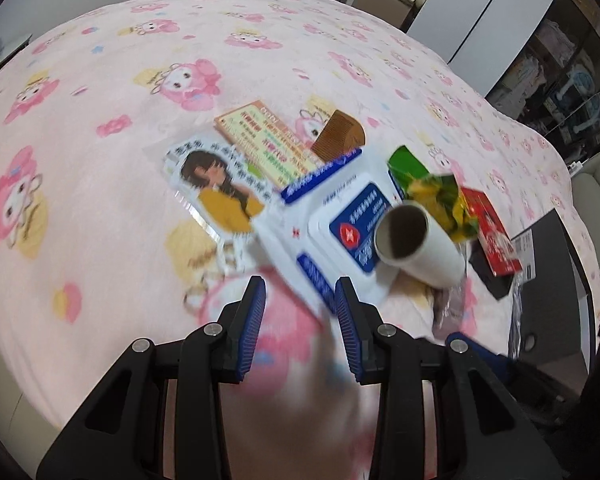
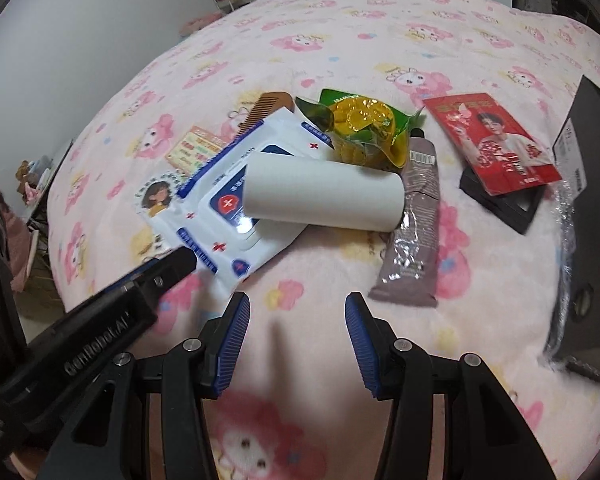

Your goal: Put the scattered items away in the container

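Scattered items lie on a pink cartoon blanket (image 1: 100,80). A white wet-wipes pack (image 1: 332,216) (image 2: 236,192) has a white paper roll (image 1: 416,244) (image 2: 324,196) lying on it. Beside them are a green-yellow snack bag (image 2: 364,128) (image 1: 440,192), a wooden comb (image 1: 340,136) (image 2: 264,108), a brown tube (image 2: 412,216), a red card (image 2: 496,144) (image 1: 488,232) on a black case, an orange card (image 1: 264,136) and a girl-print card (image 1: 216,184). My left gripper (image 1: 300,300) is open, just short of the wipes pack's near corner. My right gripper (image 2: 298,308) is open and empty, short of the tube.
A dark grey box (image 2: 592,216), the container, stands at the right edge with plastic wrap on its side; it also shows in the left wrist view (image 1: 552,280). The left gripper's body (image 2: 100,320) crosses the right wrist view at lower left. Cupboards and shelves stand beyond the bed.
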Motion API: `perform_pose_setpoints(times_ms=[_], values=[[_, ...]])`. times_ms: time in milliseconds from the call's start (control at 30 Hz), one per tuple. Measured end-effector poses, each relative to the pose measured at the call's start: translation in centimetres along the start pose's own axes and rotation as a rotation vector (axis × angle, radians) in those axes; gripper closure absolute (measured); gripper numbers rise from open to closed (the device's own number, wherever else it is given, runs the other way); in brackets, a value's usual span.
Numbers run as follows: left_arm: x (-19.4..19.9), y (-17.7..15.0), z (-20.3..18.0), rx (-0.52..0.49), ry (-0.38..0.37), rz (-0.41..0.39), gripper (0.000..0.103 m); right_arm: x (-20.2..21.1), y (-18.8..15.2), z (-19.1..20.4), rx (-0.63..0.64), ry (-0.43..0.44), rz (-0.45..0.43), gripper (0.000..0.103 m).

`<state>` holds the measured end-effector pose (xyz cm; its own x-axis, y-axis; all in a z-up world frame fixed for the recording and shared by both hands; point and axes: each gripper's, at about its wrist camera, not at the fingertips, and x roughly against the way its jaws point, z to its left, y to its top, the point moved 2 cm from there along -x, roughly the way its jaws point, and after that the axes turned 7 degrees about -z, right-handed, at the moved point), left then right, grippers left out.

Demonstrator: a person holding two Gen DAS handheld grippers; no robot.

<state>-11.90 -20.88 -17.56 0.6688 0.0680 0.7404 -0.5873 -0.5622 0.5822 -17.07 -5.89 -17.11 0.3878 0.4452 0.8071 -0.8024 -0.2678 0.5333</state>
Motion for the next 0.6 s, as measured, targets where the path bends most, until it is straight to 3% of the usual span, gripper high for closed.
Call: perform_pose_setpoints(times_ms=[433, 600], values=[[-2.1, 0.4, 1.3, 0.064, -0.065, -0.002, 0.066, -3.3, 0.7, 1.5, 0.013, 0.039, 0.030, 0.057], [-2.4, 0.3, 2.0, 0.108, -0.103, 0.000, 0.079, -4.3, 0.9, 2.1, 0.017, 0.066, 0.038, 0.057]])
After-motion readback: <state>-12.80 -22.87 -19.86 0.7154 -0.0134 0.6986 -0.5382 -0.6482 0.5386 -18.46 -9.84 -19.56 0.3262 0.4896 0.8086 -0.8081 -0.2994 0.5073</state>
